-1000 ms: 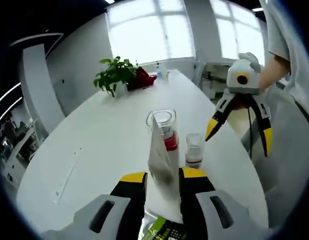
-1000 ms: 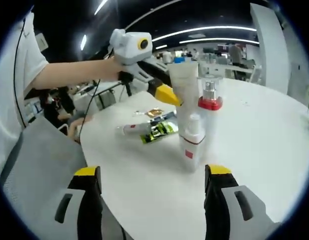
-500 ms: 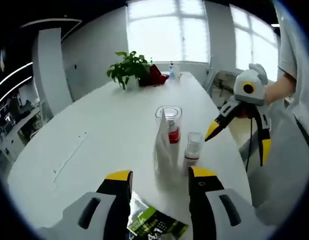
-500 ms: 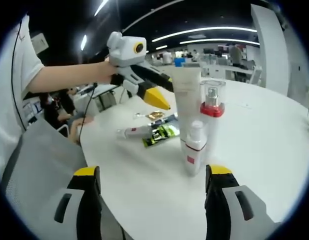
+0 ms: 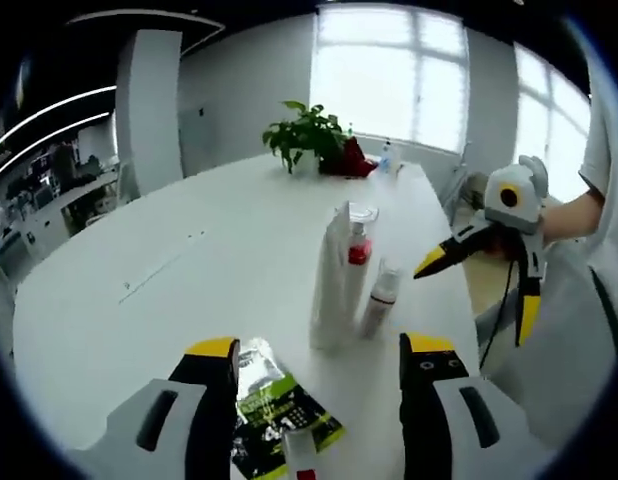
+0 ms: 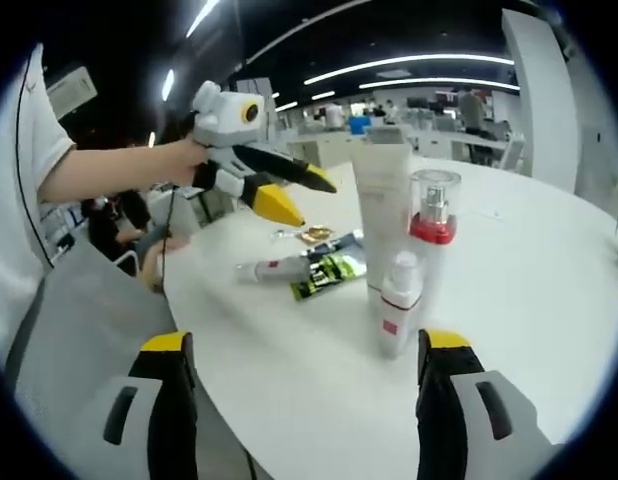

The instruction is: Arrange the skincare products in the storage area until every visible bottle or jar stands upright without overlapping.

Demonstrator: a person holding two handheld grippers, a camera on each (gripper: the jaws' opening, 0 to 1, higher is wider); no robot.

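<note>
Three products stand upright close together on the white table (image 5: pixel 189 270): a tall white tube (image 5: pixel 328 290) (image 6: pixel 383 225), a clear bottle with a red collar (image 5: pixel 357 250) (image 6: pixel 432 225), and a small white pump bottle (image 5: pixel 378 297) (image 6: pixel 399 312). A green sachet (image 5: pixel 274 410) (image 6: pixel 329 270) lies flat, with a small white tube (image 6: pixel 269 268) lying beside it. My left gripper (image 5: pixel 319 355) is open, drawn back above the sachet; it also appears as the left gripper (image 6: pixel 284 192) held in a hand. My right gripper (image 6: pixel 299 350) is open and empty, and it appears as the right gripper (image 5: pixel 479 275) beside the table edge.
A potted plant (image 5: pixel 309 135) with a red item and a small bottle stands at the far end of the table. A small gold packet (image 6: pixel 311 235) lies near the sachet. A person's arm and grey chair (image 6: pixel 79 330) are at the table's edge.
The left gripper opened off the tall white tube and drew back; the tube stays standing by the bottles. The right gripper has hardly moved.
</note>
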